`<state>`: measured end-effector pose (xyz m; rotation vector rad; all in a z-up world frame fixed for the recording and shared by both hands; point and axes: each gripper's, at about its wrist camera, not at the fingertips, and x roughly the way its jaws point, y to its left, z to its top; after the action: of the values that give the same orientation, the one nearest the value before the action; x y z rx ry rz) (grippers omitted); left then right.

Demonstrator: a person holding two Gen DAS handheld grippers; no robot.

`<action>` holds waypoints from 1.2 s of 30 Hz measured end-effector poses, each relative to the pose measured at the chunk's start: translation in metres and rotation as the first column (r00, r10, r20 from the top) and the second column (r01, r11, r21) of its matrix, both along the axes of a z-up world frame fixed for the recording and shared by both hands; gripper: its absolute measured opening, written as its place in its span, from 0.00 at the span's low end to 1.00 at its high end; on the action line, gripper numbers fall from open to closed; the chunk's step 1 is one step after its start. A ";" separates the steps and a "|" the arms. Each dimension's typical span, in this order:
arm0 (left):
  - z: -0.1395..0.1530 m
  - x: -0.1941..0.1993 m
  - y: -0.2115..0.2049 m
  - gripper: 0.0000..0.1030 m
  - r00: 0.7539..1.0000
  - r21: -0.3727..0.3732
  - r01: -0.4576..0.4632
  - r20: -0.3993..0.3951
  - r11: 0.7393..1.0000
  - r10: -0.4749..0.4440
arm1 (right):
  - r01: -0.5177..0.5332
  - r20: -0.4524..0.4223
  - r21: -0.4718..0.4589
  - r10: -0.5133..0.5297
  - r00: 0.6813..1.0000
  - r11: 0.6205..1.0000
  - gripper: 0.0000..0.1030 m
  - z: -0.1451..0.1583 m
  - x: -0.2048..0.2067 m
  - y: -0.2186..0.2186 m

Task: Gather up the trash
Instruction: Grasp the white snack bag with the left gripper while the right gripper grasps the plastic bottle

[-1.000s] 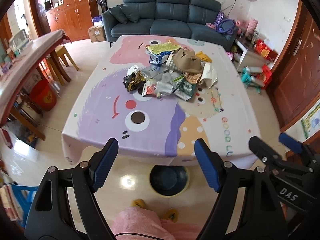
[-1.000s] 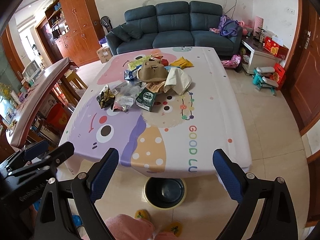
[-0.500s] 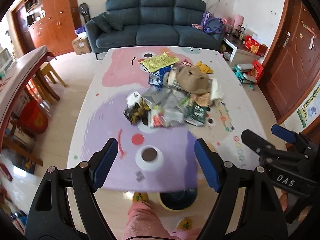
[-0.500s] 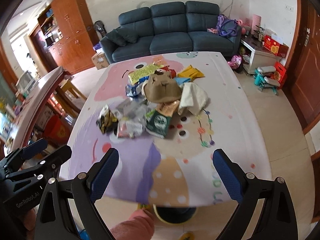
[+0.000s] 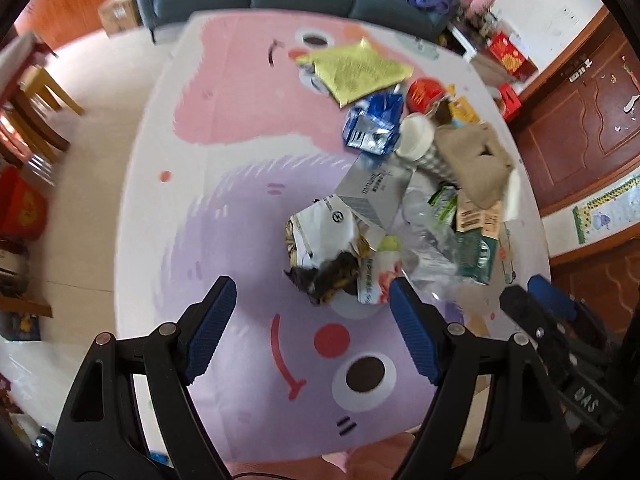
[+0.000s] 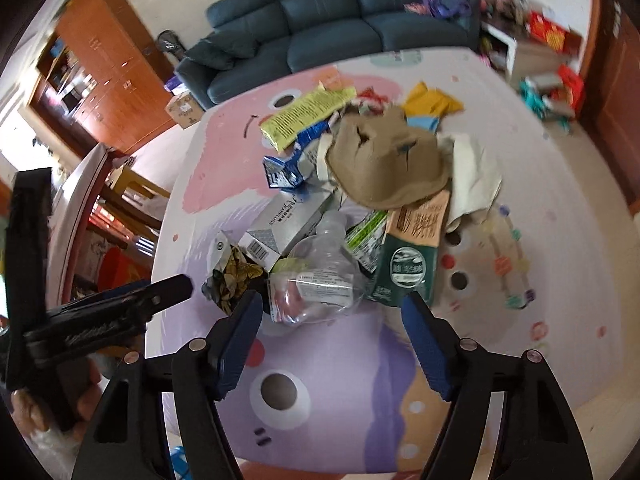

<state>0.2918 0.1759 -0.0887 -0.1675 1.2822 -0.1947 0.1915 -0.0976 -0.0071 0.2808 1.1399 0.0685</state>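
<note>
jaws: left gripper (image 5: 312, 308) wide apart, empty; right gripper (image 6: 332, 316) wide apart, empty
progress: nothing collected as far as shown; whole trash pile (image 6: 352, 200) sits on the surface (image 6: 520, 280), no bag or bin in view, so every piece is left
trash location: pile at 12 to 1 o'clock of the left jaws, at 12 o'clock of the right jaws, roughly mid-surface
near items: dark crumpled wrapper (image 5: 324, 276) between the left fingertips' line of sight, just ahead; clear plastic bottle (image 6: 320, 268) just ahead of the right jaws; green carton (image 6: 404, 276) at 1 o'clock of them
far items: grey box (image 6: 288, 216), brown paper bag (image 6: 388, 164), yellow-green packet (image 5: 356, 70), blue pouch (image 5: 374, 124), all touching or overlapping in the heap
left pose: held over the near surface edge, aimed down-forward at the wrapper
right pose: beside the left at its 3 o'clock, aimed down-forward at the bottle; neither touches trash
step judged: approach for a first pick
</note>
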 end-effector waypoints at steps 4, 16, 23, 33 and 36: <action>-0.029 0.026 -0.004 0.74 0.998 -0.026 0.023 -0.066 0.999 -0.025 | 0.026 -0.034 0.026 -0.026 0.999 0.999 0.71 -0.016 0.011 -0.001; -0.081 0.060 -0.019 0.51 0.977 -0.088 0.075 -0.194 0.993 -0.091 | 0.017 -0.096 0.145 -0.003 0.995 0.989 0.66 -0.041 0.045 0.002; -0.084 0.062 -0.008 0.51 0.978 -0.071 0.086 -0.186 0.994 -0.098 | 0.045 -0.172 0.186 -0.013 0.985 0.982 0.66 -0.071 0.059 -0.005; -0.080 0.063 0.012 0.51 0.978 -0.084 0.045 -0.201 0.995 -0.061 | -0.010 -0.198 0.198 0.050 0.979 0.980 0.70 -0.077 0.062 0.001; -0.076 0.060 0.017 0.51 0.979 -0.084 0.049 -0.195 0.995 -0.065 | 0.030 -0.214 0.227 0.020 0.977 0.974 0.69 -0.081 0.052 -0.009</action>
<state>0.3518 0.1925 -0.1643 -0.2225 1.4790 -0.2836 0.2437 -0.1070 -0.0878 0.5058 1.3483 0.1695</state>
